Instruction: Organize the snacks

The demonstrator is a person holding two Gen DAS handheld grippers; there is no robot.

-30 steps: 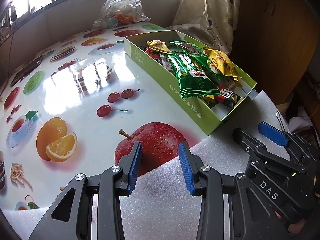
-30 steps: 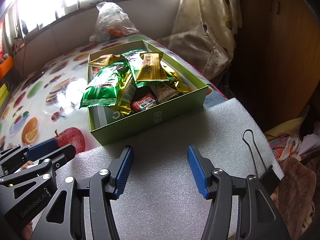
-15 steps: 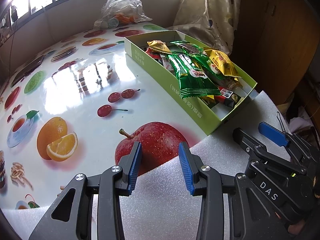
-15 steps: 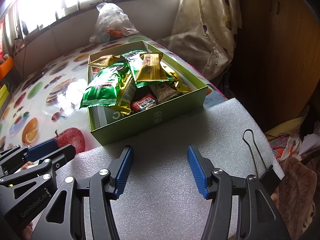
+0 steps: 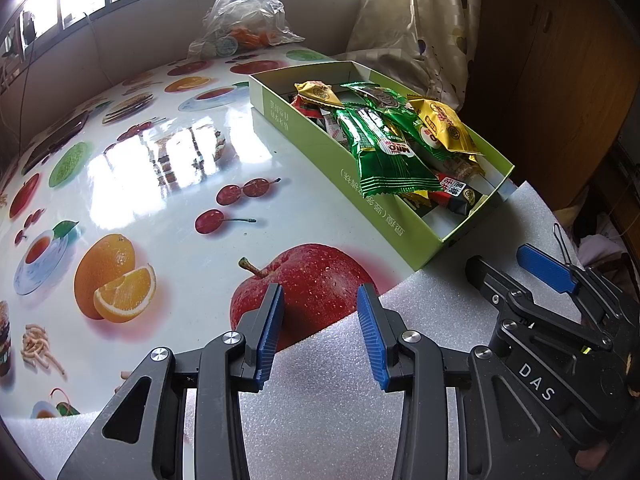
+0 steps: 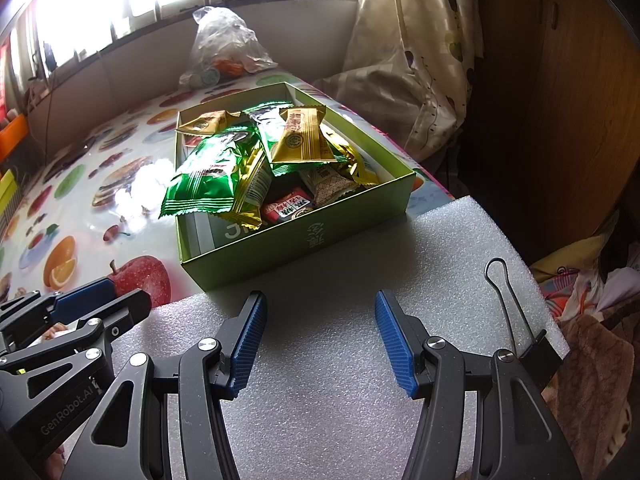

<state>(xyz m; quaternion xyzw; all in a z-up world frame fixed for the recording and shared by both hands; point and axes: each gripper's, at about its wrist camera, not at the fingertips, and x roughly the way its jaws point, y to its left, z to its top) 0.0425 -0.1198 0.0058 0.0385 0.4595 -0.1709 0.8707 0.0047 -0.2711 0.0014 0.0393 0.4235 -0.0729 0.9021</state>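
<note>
A green cardboard box (image 6: 296,236) sits on the fruit-print table, heaped with several snack packets: green ones (image 6: 204,184), a gold one (image 6: 300,136) and a red-black one (image 6: 288,208). The same box (image 5: 360,184) lies at the right of the left wrist view, with a green packet (image 5: 384,156) hanging over its near wall. My left gripper (image 5: 320,308) hovers open over the printed apple and the foam edge, nothing between its blue pads. Over the foam, in front of the box, my right gripper (image 6: 320,316) stands open and empty.
A white foam sheet (image 6: 340,380) covers the table's near end, with a black binder clip (image 6: 520,328) at its right edge. A clear plastic bag (image 5: 240,16) of items sits at the far wall. A curtain (image 6: 420,60) and a wooden cabinet (image 6: 560,100) stand to the right.
</note>
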